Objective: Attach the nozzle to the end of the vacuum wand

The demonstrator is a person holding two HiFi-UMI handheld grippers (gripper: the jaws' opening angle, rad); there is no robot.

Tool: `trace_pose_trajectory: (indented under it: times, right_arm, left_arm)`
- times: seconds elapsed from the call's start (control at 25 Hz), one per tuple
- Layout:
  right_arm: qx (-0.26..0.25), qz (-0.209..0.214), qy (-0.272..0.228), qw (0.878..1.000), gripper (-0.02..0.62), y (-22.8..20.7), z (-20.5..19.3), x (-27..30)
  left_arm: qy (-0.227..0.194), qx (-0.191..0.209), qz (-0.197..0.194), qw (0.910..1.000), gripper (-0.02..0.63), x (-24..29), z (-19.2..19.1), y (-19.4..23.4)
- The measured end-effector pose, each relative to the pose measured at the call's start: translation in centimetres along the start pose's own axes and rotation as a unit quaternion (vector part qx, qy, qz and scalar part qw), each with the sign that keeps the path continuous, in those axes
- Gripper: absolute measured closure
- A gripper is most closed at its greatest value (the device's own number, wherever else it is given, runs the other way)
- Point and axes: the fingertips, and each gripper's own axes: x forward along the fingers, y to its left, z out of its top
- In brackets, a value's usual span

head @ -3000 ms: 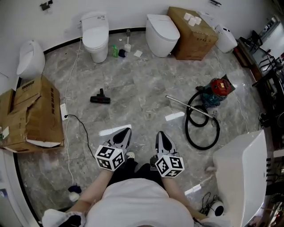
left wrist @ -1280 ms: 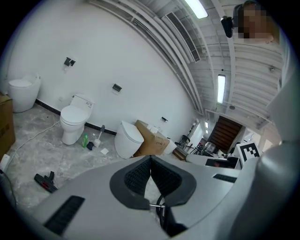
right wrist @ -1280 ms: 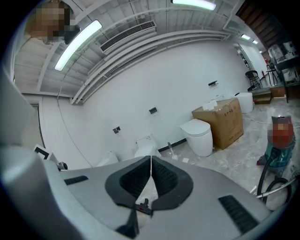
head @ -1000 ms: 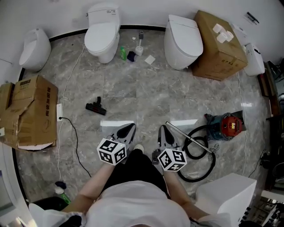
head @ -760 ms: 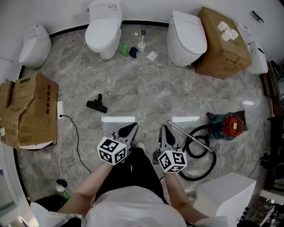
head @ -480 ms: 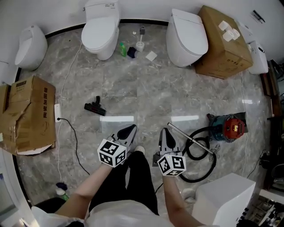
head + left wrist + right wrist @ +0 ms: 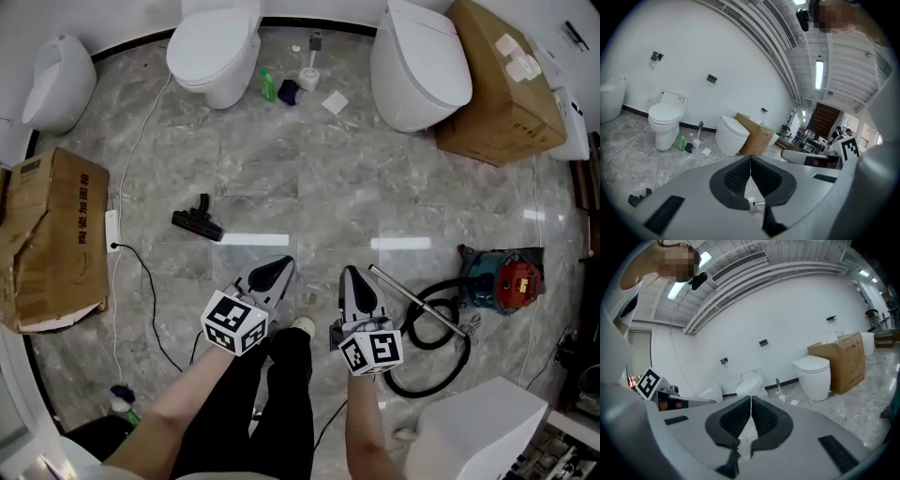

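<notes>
Wand (image 7: 405,290) apparently only in head view

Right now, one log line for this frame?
left gripper: shut, empty | right gripper: shut, empty | nozzle: on floor, untouched | wand: on floor, end bare

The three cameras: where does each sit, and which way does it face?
Head view: on the person's head, facing steeply down at the floor; arms, legs, left gripper and right gripper show.
Left gripper view: on that gripper, facing the toilets past its shut jaws.
Right gripper view: likewise, past its own.
Shared: cardboard box.
</notes>
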Motion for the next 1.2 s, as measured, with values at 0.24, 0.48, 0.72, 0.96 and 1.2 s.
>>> trace_pose_trajectory:
  times: [0.24,0.48,0.72,0.96,1.2]
  right_arm:
    - [-0.002,-0.012,-0.009,1.000,0.578,-4.0,-7.8,2.6]
    - [-0.006,-0.021,-0.019,1.000,0.578,-7.5,-14.8,5.1]
    - [-0.006,-0.011,-0.026,1.000,0.578,-10.0,-21.7,8.2]
    - [-0.014,-0.005,-0.037,0.999,0.578,-13.0,-27.2,11.2]
    - [-0.019,0.002,-0.055,0.998,0.578,-16.1,-31.9,13.3]
  left_arm:
    - [0.004,-0.007,0.002,1.0000,0.597,3.5,-8.1,4.4]
    - [-0.004,-0.008,0.002,1.0000,0.595,7.0,-14.6,8.3]
    - [-0.016,-0.005,0.011,0.9998,0.595,10.0,-20.5,13.4]
    - [-0.024,0.005,0.015,0.9996,0.597,13.2,-25.4,18.0]
    - [-0.030,0.020,0.010,0.9993,0.597,16.4,-30.0,21.7]
